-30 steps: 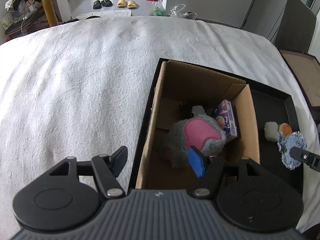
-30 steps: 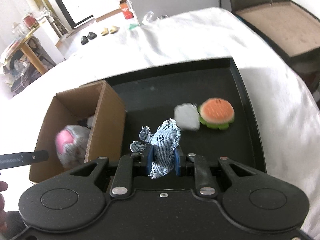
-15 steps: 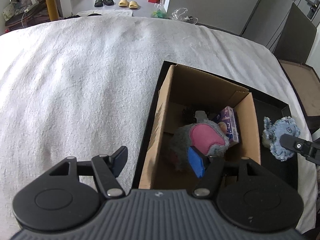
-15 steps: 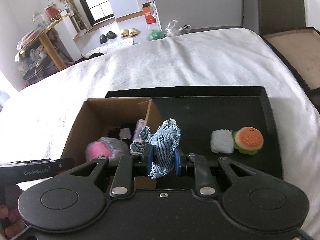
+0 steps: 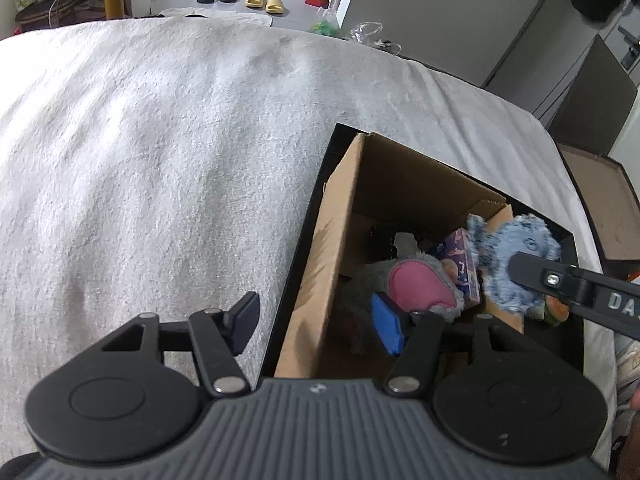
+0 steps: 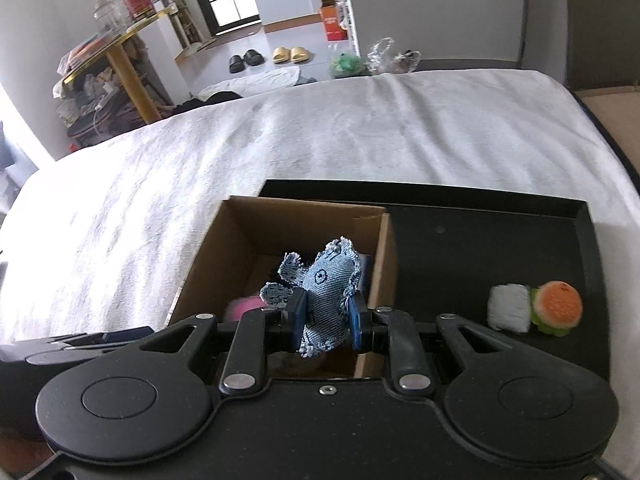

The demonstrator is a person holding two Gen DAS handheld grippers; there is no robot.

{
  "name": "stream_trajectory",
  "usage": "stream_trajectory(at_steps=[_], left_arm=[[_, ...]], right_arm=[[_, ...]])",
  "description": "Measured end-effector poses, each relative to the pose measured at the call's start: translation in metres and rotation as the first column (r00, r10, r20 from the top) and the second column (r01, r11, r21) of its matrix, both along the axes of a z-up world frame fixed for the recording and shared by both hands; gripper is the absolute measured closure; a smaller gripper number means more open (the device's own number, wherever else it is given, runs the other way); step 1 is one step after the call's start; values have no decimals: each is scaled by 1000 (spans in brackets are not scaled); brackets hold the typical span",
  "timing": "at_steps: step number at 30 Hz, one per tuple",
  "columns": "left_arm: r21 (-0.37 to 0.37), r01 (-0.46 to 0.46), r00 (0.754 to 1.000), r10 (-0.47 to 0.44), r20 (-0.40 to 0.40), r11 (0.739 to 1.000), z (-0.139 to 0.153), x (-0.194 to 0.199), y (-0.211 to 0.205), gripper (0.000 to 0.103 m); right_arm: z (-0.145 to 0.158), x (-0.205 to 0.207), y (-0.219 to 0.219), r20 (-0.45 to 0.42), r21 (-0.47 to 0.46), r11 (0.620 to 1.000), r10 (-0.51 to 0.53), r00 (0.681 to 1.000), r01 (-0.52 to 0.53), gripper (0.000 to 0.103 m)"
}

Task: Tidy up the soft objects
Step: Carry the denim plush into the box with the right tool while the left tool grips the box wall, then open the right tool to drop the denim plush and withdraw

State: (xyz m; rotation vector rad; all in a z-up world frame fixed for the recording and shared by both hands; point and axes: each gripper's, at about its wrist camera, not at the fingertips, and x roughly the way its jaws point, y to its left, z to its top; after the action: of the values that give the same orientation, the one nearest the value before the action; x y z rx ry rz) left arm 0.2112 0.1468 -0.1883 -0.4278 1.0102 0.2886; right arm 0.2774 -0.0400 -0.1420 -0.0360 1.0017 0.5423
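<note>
My right gripper (image 6: 326, 320) is shut on a blue denim soft toy (image 6: 322, 292) and holds it over the open cardboard box (image 6: 228, 256); the toy also shows in the left wrist view (image 5: 516, 264). The box (image 5: 320, 256) stands in a black tray (image 6: 500, 248) and holds a grey and pink plush (image 5: 416, 284) and a purple packet (image 5: 460, 258). My left gripper (image 5: 316, 324) is open and empty, straddling the box's near left wall. A white soft block (image 6: 510, 308) and a plush burger (image 6: 558, 304) lie in the tray to the right.
The tray sits on a bed with a white blanket (image 5: 160, 160). Beyond the bed are slippers (image 6: 288, 54), an orange box (image 6: 332, 24) and a cluttered wooden stand (image 6: 112, 76). A brown lidded case (image 5: 600, 184) stands to the right.
My right gripper has carried the denim toy left, from above the tray floor to above the box opening. My left gripper has stayed open by the box.
</note>
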Motion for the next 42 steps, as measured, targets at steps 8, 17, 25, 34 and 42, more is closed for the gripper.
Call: stream_trajectory(at_steps=[8, 17, 25, 34, 42], left_arm=[[-60, 1, 1000, 0, 14, 998, -7, -2, 6, 76], [-106, -16, 1000, 18, 14, 994, -13, -3, 16, 87], [-89, -5, 1000, 5, -4, 996, -11, 0, 14, 83], [-25, 7, 1000, -8, -30, 1000, 0, 1, 1, 60], [31, 17, 999, -17, -29, 999, 12, 3, -13, 47]], right_arm=[[-5, 3, 34, -10, 6, 999, 37, 999, -37, 81], [-13, 5, 60, -33, 46, 997, 65, 997, -64, 70], [-11, 0, 33, -33, 26, 999, 21, 999, -20, 70], [-8, -4, -21, -19, 14, 998, -63, 998, 64, 69], [-16, -3, -66, -28, 9, 992, -128, 991, 128, 63]])
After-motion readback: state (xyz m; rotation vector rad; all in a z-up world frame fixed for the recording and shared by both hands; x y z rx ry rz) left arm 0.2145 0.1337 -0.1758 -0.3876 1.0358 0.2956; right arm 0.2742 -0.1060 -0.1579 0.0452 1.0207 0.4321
